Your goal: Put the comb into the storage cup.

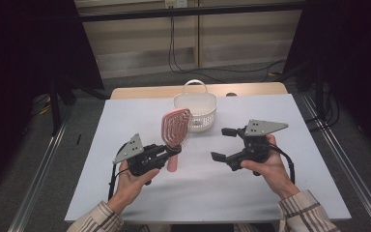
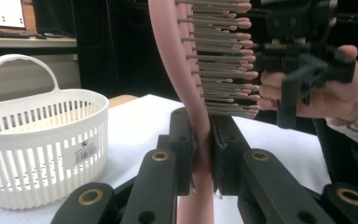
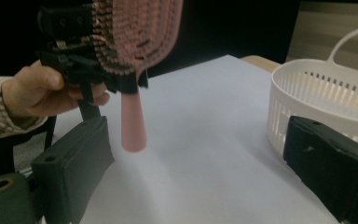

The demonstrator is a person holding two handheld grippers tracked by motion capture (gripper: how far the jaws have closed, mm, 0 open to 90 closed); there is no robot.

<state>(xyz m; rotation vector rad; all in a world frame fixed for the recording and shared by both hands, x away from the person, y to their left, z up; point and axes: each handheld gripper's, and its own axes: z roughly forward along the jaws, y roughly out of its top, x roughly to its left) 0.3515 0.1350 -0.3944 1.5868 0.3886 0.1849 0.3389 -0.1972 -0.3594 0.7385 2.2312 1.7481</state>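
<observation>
Above the near left part of the white table [image 1: 125, 116], my left gripper [image 1: 166, 153] has its jaws clamped on the neck of a pink hairbrush [image 1: 176, 128], right where the handle meets the head. I hold the brush clear of the surface and nearly upright: its oval head rises toward the far edge, leaning slightly, and its rounded handle end hangs below my jaws without touching the table. From the left gripper view the brush [image 2: 200, 93] runs straight up between my two black jaws, pads pressed against both sides of the pink stem, and its bristles point toward my other hand. My right gripper [image 1: 224, 143] hovers over the near right part of the table, well apart from the brush, pointing across toward it; its jaws stand wide apart with nothing between them. Seen from the right gripper view, the brush [image 3: 135, 70] hangs ahead with its handle end pointing down, and my left gripper [image 3: 95, 79] is wrapped around it just beneath the bristles. A white slatted basket [image 1: 199, 108] with a loop handle sits at the middle of the far edge, just behind the brush head in the high view; whether the two touch I cannot tell from there. The basket [image 2: 37, 140] stands upright on the table.
</observation>
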